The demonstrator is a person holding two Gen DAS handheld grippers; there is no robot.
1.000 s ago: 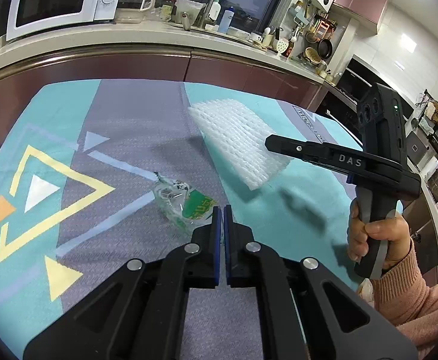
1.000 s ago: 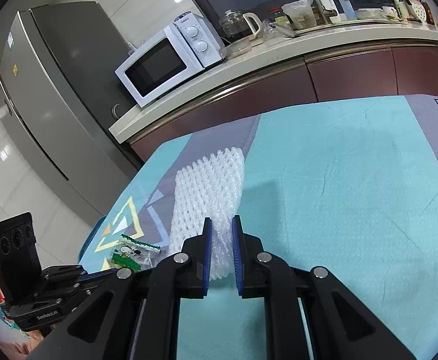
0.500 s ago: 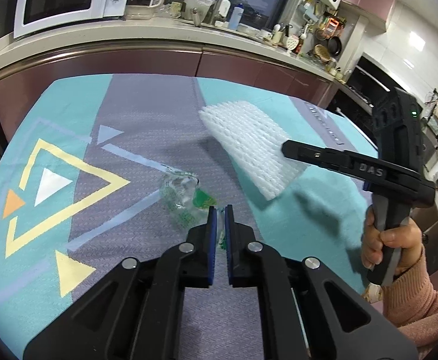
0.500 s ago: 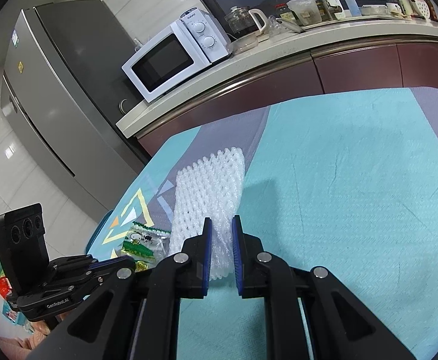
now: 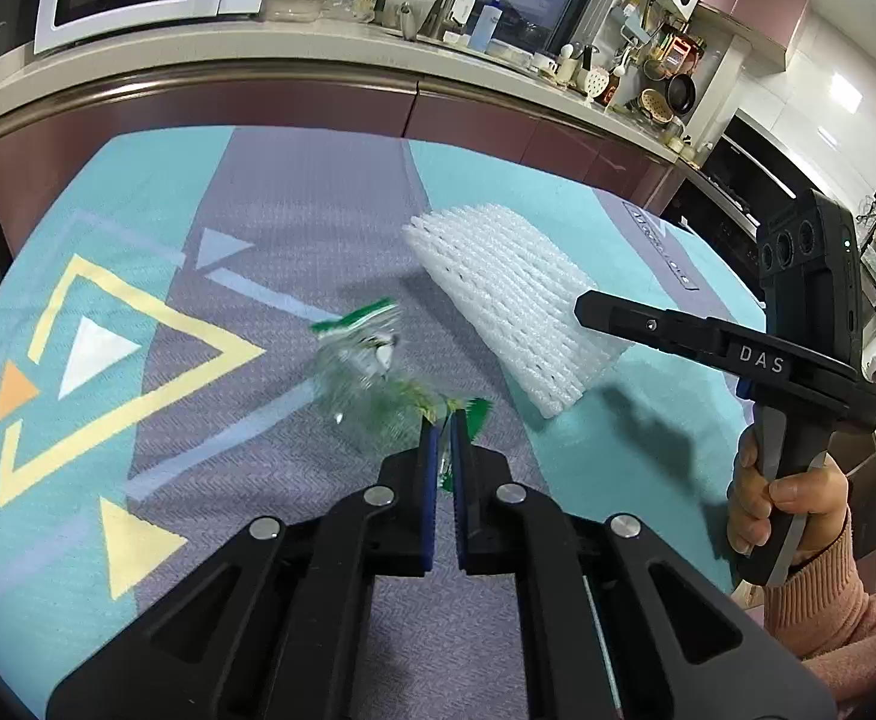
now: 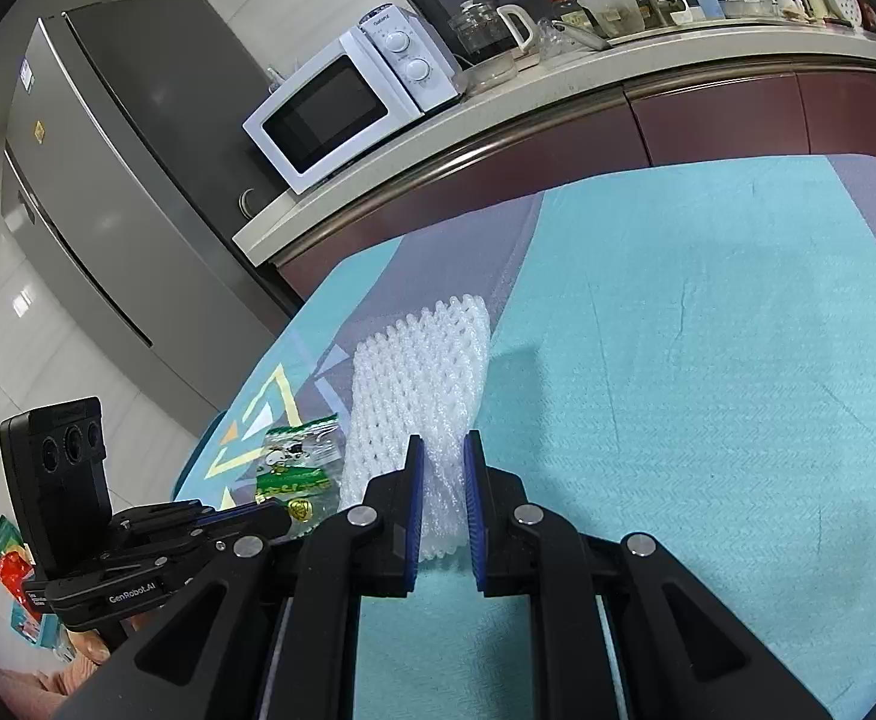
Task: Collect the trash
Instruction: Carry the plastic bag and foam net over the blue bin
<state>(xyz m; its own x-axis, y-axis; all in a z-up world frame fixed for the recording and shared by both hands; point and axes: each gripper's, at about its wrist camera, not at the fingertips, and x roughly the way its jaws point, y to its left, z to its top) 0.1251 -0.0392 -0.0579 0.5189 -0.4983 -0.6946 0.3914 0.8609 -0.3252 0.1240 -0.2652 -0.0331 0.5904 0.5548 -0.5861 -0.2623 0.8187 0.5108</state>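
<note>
Pinching a corner of the crinkly snack wrapper [image 5: 372, 360], the left gripper [image 5: 443, 438] sits low centre in its own view, jaws clamped tight on the clear-and-green film, and the rest of the wrapper flares out blurred just above the fingertips, over the grey band of the patterned cloth covering the tabletop [image 5: 294, 228]. That wrapper looks featherlight, floppy and slick, so a grip right at the edge could slide off; a bite deeper into the bunched film seems safer. Over in the right wrist view, the right gripper [image 6: 443, 480] has its jaws squeezed onto the near end of the white foam net [image 6: 420, 384], which stretches away up the frame, lying on the cloth where grey meets teal. The net reads as soft, springy and almost weightless: it should crush rather than slip, and an end hold like this one will let the far part droop when lifted. The two pieces of trash lie just beside each other, the wrapper [image 6: 297, 462] left of the net in the right view, so the grippers work close and could bump. No bin shows in either view, so where this goes I cannot tell. Beyond the tabletop, a microwave [image 6: 348, 108] and a glass kettle [image 6: 489, 30] stand on the kitchen counter, a fridge [image 6: 120, 180] at left, all well clear.
</note>
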